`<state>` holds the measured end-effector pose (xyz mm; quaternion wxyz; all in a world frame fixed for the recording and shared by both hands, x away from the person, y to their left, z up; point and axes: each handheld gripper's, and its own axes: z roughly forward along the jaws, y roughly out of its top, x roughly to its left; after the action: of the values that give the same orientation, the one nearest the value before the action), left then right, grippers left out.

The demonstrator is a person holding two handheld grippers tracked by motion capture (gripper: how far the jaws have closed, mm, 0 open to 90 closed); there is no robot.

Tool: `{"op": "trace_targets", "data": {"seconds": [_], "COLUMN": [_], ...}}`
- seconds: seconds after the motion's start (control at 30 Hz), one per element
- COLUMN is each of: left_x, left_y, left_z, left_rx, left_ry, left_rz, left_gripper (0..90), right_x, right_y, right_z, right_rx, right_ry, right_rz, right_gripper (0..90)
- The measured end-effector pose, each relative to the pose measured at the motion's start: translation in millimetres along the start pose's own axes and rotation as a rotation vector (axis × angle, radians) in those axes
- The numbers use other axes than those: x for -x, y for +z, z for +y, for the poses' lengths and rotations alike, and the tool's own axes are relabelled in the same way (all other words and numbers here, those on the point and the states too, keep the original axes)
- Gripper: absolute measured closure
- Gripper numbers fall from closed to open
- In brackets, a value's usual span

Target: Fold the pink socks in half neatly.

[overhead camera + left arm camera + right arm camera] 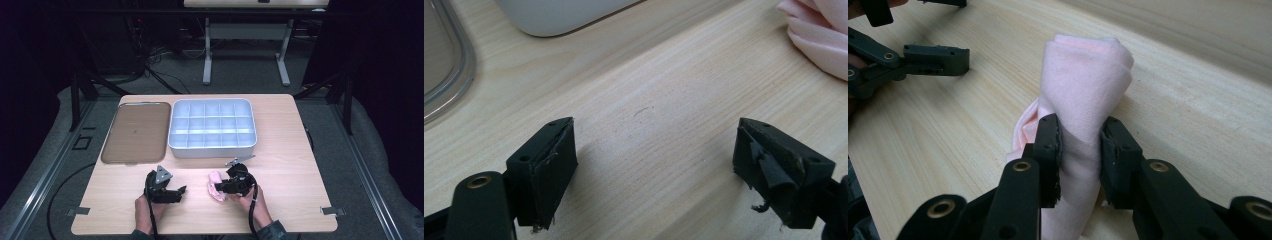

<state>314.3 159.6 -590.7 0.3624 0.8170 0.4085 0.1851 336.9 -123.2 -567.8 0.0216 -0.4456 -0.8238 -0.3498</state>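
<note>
Lying at the far left of the table (280,150), a brown tray (136,131); just to its right, a white compartment box (212,127). Nearer, hovering low with jaws spread wide and bare wood between, the left gripper (654,150). Pinching a rolled pink cloth (1083,95) on the tabletop, just right of it, the right gripper (1080,150).

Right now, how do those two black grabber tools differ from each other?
The right gripper has its fingers squeezed on the rolled pink cloth; the left gripper has its fingers spread wide with bare table between them. The right one lies beside the cloth, the left one apart from it. Both are black, hand-held and low over the table.
</note>
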Motion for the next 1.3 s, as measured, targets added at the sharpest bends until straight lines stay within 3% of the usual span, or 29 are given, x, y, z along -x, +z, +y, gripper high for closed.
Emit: {"op": "trace_targets", "data": {"seconds": [0.23,0.43,0.67,0.93,1.3], "left_x": [-0.1,-0.1,0.0,-0.1,0.0], "left_y": [0.1,0.1,0.1,0.2,0.1], "left_z": [0.0,0.1,0.1,0.0,0.1], "left_rx": [0.000,0.000,0.000,0.000,0.000], "left_ry": [-0.003,-0.002,-0.003,-0.005,-0.006], "left_rz": [-0.001,0.000,0.002,0.000,0.001], "left_gripper": [17.3,17.2,17.3,16.6,16.7], "right_x": [2.6,-0.2,1.4,8.7,5.3], "right_y": [0.1,-0.6,-1.0,0.7,-0.8], "right_z": [-2.4,-2.9,-4.9,-7.4,-7.6], "right_rx": [0.018,0.027,0.039,0.067,0.067], "right_ry": [-0.034,-0.074,-0.067,-0.050,-0.074], "right_rz": [0.023,0.009,0.017,0.059,0.038], "right_gripper": [72.3,74.0,73.8,73.6,75.0]}}
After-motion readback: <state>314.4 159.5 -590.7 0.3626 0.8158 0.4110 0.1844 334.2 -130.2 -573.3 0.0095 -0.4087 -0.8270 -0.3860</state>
